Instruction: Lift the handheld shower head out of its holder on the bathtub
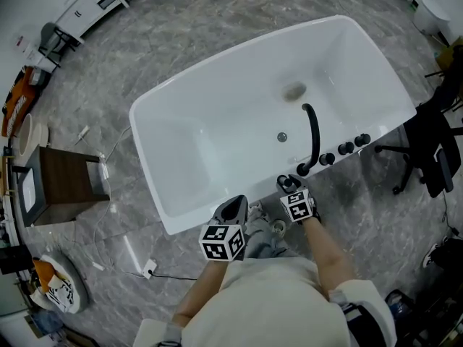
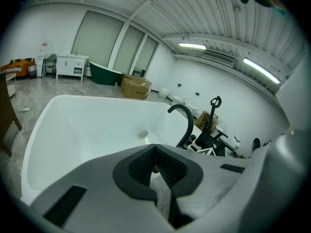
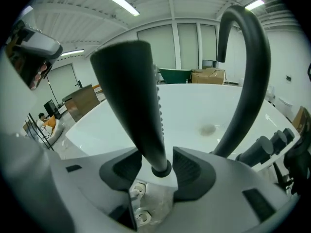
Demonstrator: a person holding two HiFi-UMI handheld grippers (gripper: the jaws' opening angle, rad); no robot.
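Right now the right gripper (image 3: 158,173) holds its jaws wide apart. The black shower head (image 3: 133,91) stands upright between them, its lower end flanked by both pads with a thin gap on each side. Just to that gripper's right arches the black spout (image 3: 248,57), and beyond both lies the white bathtub (image 3: 194,106). Off to its left, the left gripper (image 2: 155,148) is closed and empty near the tub's rim.

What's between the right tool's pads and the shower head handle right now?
Nothing. In the right gripper view the handle of the shower head stands between the open jaws of the right tool, a bare gap on each side.
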